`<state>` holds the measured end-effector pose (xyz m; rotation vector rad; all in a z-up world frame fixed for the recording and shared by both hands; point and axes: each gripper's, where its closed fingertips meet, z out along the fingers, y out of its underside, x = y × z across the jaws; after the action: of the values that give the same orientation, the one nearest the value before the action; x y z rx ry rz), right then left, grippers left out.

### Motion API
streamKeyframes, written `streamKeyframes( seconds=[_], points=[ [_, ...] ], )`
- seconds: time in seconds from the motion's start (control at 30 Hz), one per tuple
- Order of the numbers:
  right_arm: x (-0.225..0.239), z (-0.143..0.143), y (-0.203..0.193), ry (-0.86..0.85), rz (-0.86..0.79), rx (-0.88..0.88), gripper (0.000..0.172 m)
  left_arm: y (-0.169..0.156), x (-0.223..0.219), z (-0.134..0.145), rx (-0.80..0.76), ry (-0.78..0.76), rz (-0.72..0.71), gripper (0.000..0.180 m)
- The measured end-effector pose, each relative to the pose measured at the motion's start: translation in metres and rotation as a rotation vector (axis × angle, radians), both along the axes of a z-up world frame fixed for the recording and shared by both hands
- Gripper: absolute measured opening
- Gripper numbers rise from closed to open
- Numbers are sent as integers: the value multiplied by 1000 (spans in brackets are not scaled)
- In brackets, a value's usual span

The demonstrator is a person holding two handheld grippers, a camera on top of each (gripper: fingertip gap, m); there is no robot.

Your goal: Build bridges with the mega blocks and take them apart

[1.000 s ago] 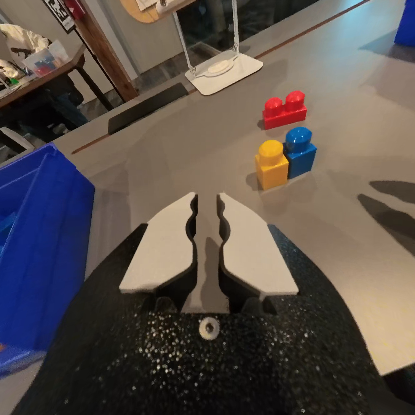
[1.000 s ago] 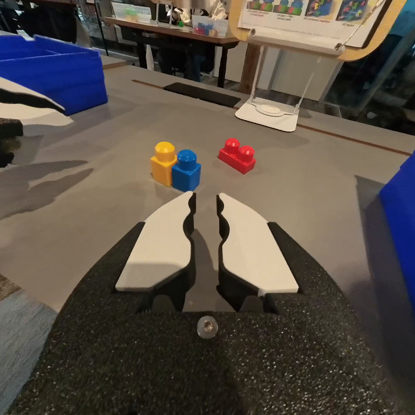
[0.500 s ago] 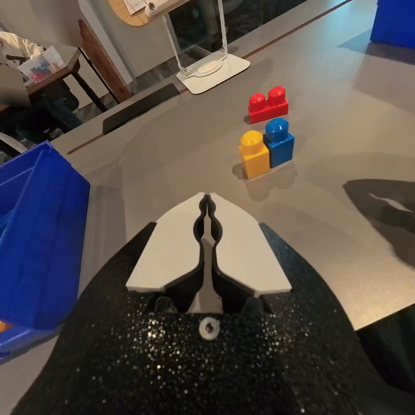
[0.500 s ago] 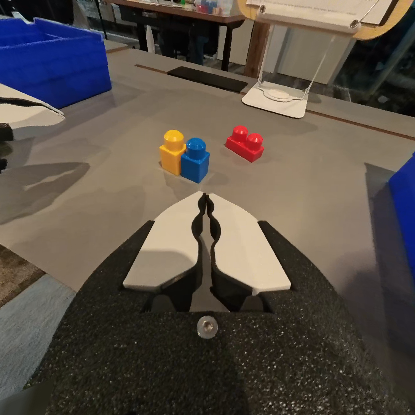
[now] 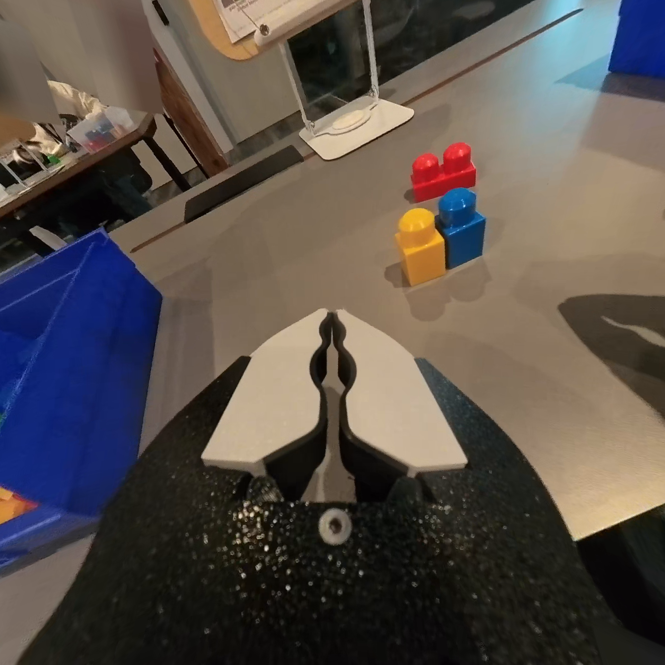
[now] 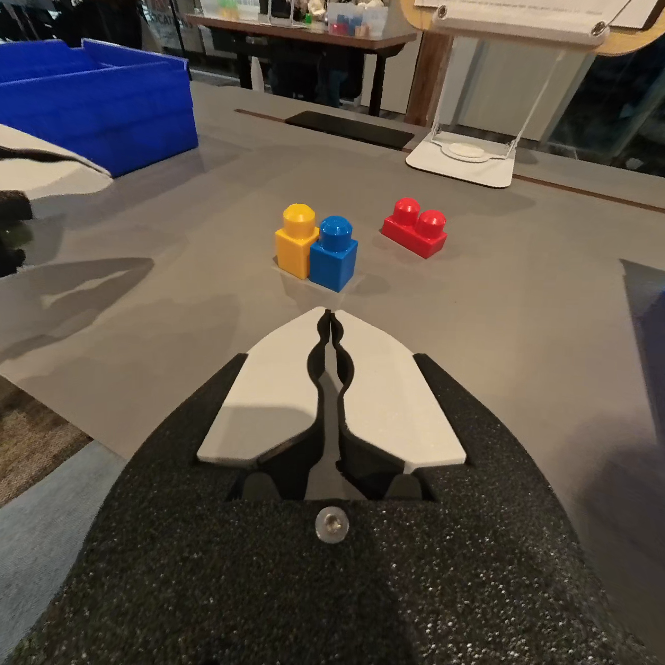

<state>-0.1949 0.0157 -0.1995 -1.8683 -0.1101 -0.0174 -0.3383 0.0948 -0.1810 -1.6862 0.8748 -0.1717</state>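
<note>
Mega blocks, three pieces, all set loose on the grey counter (image 6: 503, 342); no bridge is assembled.

Item 1: yellow block (image 6: 295, 246), single stud, upright. Item 2: blue block (image 6: 334, 253), single stud, upright, touching the yellow block's side. Item 3: red block (image 6: 414, 233), two studs, lying low and apart from the pair on their far side. In the right wrist view its long axis is seen to run obliquely, from far-left to near-right.

Right gripper (image 6: 329, 312): jaws clenched on nothing, tips met. The blue block is found almost straight ahead of the tips and near; the yellow is just left of it, the red farther off and to the right.

Left gripper (image 5: 332, 311): jaws clenched likewise, nothing between them. The yellow block (image 5: 421, 248) and blue block (image 5: 462, 228) are placed ahead and well to the right of its tips, with the red block (image 5: 443, 174) beyond them.

Judgement: the right gripper is reckoned the nearer and better aligned to the upright pair. The red piece, as the likely span, would have to be taken across its short width, and either set of jaws would first need to be released.

Also noted: blue bin (image 5: 64, 342) at the left gripper's left; white stand base (image 6: 464, 160) at the far edge.
</note>
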Motion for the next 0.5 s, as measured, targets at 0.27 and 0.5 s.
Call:
streamKeyframes(
  seconds=[0.27,0.5],
  points=[
    [1,2,1,-34,-9,29,0,-3,0,-1,-9,-37,-31,0],
    [5,5,1,-29,3,66,0,-5,3,1,-5,-76,-62,0]
  ],
)
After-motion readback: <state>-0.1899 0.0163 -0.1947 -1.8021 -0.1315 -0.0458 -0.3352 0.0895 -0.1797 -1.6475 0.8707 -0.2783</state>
